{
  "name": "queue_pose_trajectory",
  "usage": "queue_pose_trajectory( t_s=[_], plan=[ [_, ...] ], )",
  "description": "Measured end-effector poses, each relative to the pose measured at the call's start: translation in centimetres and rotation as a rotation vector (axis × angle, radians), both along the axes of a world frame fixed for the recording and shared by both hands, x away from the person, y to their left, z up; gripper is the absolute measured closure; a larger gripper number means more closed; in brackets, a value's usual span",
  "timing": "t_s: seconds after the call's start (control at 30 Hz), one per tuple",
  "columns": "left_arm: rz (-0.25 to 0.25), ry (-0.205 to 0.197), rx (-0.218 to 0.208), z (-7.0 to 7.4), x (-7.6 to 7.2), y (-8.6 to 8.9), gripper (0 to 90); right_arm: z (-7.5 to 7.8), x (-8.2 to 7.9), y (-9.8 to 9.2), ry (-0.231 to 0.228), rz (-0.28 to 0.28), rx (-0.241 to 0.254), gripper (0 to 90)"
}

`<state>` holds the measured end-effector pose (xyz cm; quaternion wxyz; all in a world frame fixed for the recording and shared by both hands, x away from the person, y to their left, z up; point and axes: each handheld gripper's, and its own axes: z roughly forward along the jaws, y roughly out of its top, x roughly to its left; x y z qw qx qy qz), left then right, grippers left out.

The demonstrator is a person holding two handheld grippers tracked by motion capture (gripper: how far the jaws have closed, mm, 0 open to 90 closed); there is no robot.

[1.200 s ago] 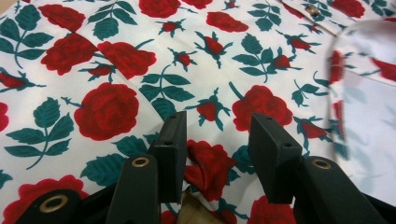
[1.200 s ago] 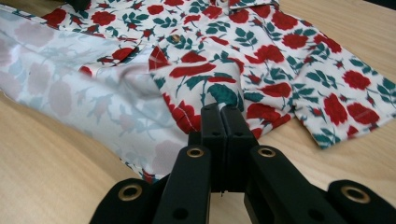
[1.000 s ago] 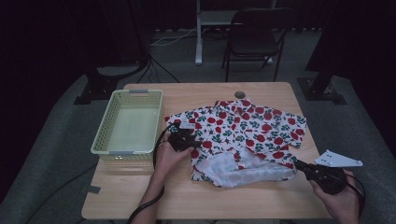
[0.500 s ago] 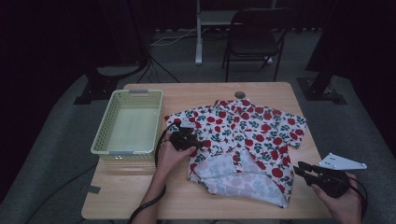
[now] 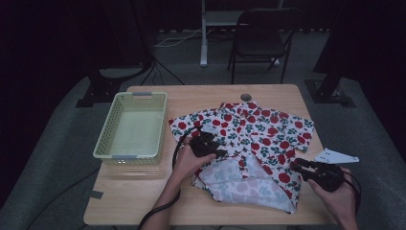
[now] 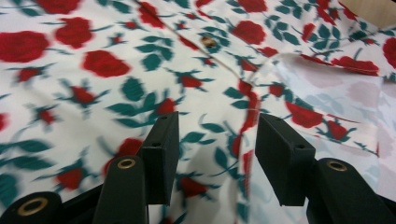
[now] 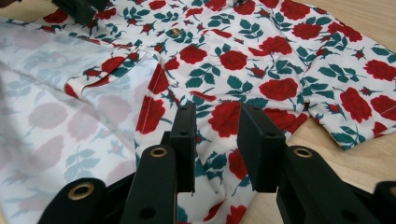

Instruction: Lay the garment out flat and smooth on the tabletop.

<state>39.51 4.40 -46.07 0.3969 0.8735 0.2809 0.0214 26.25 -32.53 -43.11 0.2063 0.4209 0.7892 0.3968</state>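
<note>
A white shirt with red roses and green leaves (image 5: 258,129) lies spread on the wooden table (image 5: 143,201). Its lower part is folded up and shows the pale inside (image 5: 239,184). My left gripper (image 5: 220,149) hovers over the shirt's left half. Its jaws have just been opening, and in the left gripper view (image 6: 217,126) they stand apart above the cloth (image 6: 140,70) with nothing pinched. My right gripper (image 5: 296,166) is at the shirt's lower right edge. Its jaws have also just been opening, and in the right gripper view (image 7: 215,112) they stand open over the hem (image 7: 224,116).
A pale green basket (image 5: 107,143) stands empty on the left of the table. A round grommet (image 5: 246,97) sits near the table's far edge. A dark folding chair (image 5: 263,38) and stand legs are on the floor behind the table.
The right gripper has let go of the shirt's hem, and the folded lower part now lies spread flat toward the front right. The left gripper has slid a little to the right over the shirt.
</note>
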Motion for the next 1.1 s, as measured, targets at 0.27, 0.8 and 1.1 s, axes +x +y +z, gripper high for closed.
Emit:
queue_pose_trajectory(
  t_s=[0.27,0.8,1.1],
  plan=[
    [-0.055,0.020,0.026,-0.6,-0.2,-1.9,51.3,-0.7,1.2,0.0,0.015,-0.007,0.021,67.8],
    [-0.101,0.001,0.075,-0.9,-0.7,-3.8,56.4,-1.2,1.9,1.2,0.015,0.012,0.035,66.6],
    [-0.144,-0.031,0.127,-0.8,-1.6,-4.5,80.1,-1.3,2.0,1.7,0.009,0.026,0.044,65.8]
  ],
)
